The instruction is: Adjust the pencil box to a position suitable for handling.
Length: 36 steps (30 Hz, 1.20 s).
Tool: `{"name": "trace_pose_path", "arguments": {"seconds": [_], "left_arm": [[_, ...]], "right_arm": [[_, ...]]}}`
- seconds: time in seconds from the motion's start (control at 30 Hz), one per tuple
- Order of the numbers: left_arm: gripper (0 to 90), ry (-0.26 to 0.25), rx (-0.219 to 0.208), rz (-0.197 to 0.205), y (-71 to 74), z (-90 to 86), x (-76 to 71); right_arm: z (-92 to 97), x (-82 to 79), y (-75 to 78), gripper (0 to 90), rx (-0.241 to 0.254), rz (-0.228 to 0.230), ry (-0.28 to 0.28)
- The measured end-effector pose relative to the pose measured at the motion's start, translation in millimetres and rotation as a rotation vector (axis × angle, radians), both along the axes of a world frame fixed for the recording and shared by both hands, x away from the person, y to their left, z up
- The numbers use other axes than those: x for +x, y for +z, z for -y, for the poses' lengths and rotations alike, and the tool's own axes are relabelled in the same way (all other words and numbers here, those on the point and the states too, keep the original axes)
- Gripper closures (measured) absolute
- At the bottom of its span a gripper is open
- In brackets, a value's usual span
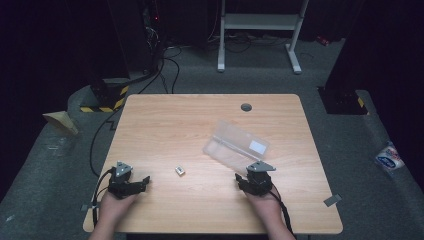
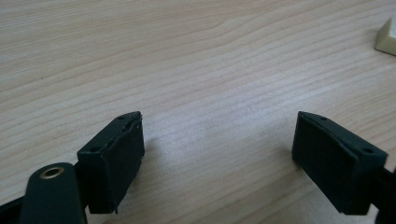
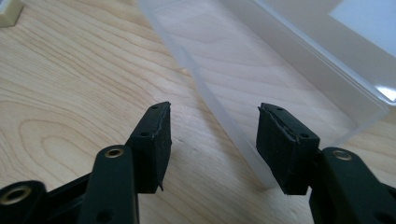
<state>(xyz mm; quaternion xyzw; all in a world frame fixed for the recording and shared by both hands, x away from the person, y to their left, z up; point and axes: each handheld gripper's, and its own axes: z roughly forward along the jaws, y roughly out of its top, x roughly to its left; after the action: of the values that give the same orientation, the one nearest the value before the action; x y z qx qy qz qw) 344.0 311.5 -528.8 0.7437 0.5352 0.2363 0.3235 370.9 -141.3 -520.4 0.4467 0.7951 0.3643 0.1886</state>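
Clear plastic is forming an open case [image 1: 236, 145], lying right of the centre of the pale wood table [image 1: 200, 200] with its two halves spread flat and a white label showing on the half toward two o'clock. Nothing is sitting inside either half; the wood grain is showing straight through the floor of the near tray. In the right gripper view the case [image 3: 261, 70] is filling the upper right, its rounded near corner sitting between the jaws and close against the right-hand one, though whether it is touching cannot be told. The right gripper [image 1: 248, 178], at about five o'clock on the table, is resting low with its jaws spread apart and pinching nothing, just beside the near end of the case; the same gripper [image 3: 212, 140] is showing bare wood in most of its gap. A small cream block [image 1: 180, 171] is lying alone on the wood toward six o'clock, well apart from the case, and its corner is peeking in as the block [image 3: 8, 11] and again as the block [image 2: 386, 39] at the edges of the two gripper views. The left gripper [image 1: 143, 181], at seven o'clock, is pointing toward three o'clock, and in its own view the gripper [image 2: 219, 140] is standing wide open over bare wood.
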Motion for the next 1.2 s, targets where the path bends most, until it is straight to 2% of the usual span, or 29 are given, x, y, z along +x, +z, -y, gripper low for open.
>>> {"name": "trace_pose_path", "arguments": {"seconds": [0.3, 0.43, 0.53, 0.63, 0.77, 0.87, 0.97, 1.2], "left_arm": [[17.9, 0.001, 0.002, -0.004, 0.3, -0.1, 1.8], [17.6, -0.002, 0.003, 0.0, -0.1, 0.1, 0.8], [17.6, -0.007, 0.002, 0.004, -0.5, 0.1, -1.2], [17.6, -0.009, 0.003, 0.007, -0.7, 0.1, -3.2], [17.6, -0.007, -0.004, 0.007, -1.0, 0.9, -7.3], [17.6, -0.008, 0.002, 0.01, -1.0, 0.2, -10.2], [17.6, -0.008, 0.004, 0.007, -0.8, -0.5, -13.1], [17.8, -0.004, 0.0, 0.011, -1.1, -0.1, -16.2]], "right_arm": [[17.2, -6.0, 6.4, 40.9, 0.001, 0.014, -0.037], [25.4, -9.0, 13.9, 40.9, 0.028, 0.035, -0.053], [34.3, -6.4, 17.7, 41.2, 0.045, 0.053, -0.08], [42.2, -1.5, 19.8, 42.8, 0.069, 0.051, -0.11], [50.1, 5.4, 21.2, 47.2, 0.061, 0.064, -0.143], [53.2, 14.5, 17.1, 53.2, 0.041, 0.048, -0.16], [54.9, 23.3, 11.5, 58.3, 0.052, 0.012, -0.172], [52.8, 31.2, 6.8, 65.0, 0.051, -0.003, -0.186]]}}
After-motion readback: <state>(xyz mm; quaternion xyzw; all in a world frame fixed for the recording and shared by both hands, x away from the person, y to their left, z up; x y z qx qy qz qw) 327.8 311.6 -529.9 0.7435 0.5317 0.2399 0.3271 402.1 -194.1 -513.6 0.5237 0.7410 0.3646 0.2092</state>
